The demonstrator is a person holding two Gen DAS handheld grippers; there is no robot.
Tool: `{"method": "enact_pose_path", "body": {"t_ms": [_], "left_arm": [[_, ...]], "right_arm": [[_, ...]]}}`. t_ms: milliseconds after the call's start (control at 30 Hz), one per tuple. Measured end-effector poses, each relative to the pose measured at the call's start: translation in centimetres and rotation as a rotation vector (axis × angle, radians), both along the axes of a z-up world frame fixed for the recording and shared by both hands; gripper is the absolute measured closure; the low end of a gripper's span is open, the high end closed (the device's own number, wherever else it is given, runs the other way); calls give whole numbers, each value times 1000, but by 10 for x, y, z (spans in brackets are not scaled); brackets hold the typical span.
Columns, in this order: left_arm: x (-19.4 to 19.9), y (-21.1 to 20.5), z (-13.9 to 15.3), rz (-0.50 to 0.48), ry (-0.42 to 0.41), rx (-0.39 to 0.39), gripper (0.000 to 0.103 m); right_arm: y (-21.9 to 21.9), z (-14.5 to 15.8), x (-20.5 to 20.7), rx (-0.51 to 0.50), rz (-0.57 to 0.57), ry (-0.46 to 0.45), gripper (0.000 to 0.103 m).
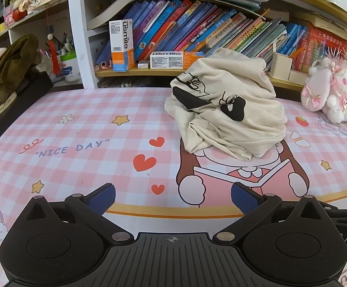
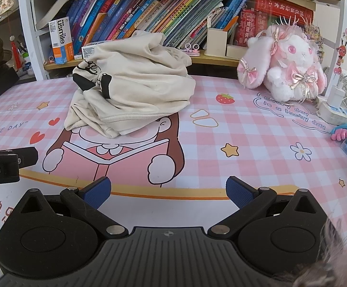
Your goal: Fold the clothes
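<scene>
Cream cotton, a crumpled garment (image 1: 226, 102) with black cartoon print, sits heaped on the pink checked bench (image 1: 78, 124), ahead of your left tool (image 1: 173, 197) and slightly to its right, well apart from it. That tool's blue pads are spread wide with nothing between them. An olive cloth (image 1: 8, 67) lies far off to its left.

From the right wrist, the same garment (image 2: 135, 81) lies ahead and left of your right tool (image 2: 168, 190), whose pads (image 2: 239, 192) also stand wide apart and empty. A pink plush rabbit (image 2: 285, 69) sits ahead to the right.

Judging by the heap, folding has not begun. Reach both tools forward, pinch an outer hem or edge rather than the bunched middle, and draw it flat before any fold.
</scene>
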State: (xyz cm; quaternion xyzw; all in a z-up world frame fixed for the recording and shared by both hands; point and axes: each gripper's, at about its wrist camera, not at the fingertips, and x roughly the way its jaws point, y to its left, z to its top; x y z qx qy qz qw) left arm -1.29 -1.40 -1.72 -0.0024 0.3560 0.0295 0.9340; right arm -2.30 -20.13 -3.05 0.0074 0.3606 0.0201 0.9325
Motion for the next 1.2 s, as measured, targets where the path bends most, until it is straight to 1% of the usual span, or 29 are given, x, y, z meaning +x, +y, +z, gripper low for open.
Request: {"method": "enact_pose_path", "body": {"t_ms": [300,533,667,767,967,1133,1200], "left_arm": [[1,-1,0,2,8,2,0],[-2,-3,1,-6,-16,-5,0],[-2,-2,2,2,-17,-25,0],[-1,-1,2,12,-14,-37,0],[-1,-5,-2,-20,24,-58,0],[-3,-8,-4,-38,28,-92,1],[-2,-10,-5,-43,27,-107,1]], "right_arm": [[-1,1,0,15,12,-3,0],[1,3,-2,9,39,-23,0],[4,4,-2,-36,26,-24,0],[3,4,-2,-36,31,-17,0],[3,3,-1,-14,49,-22,2],[0,1,-2,-7,45,-35,2],[-4,0,-1,11,45,-38,2]]}}
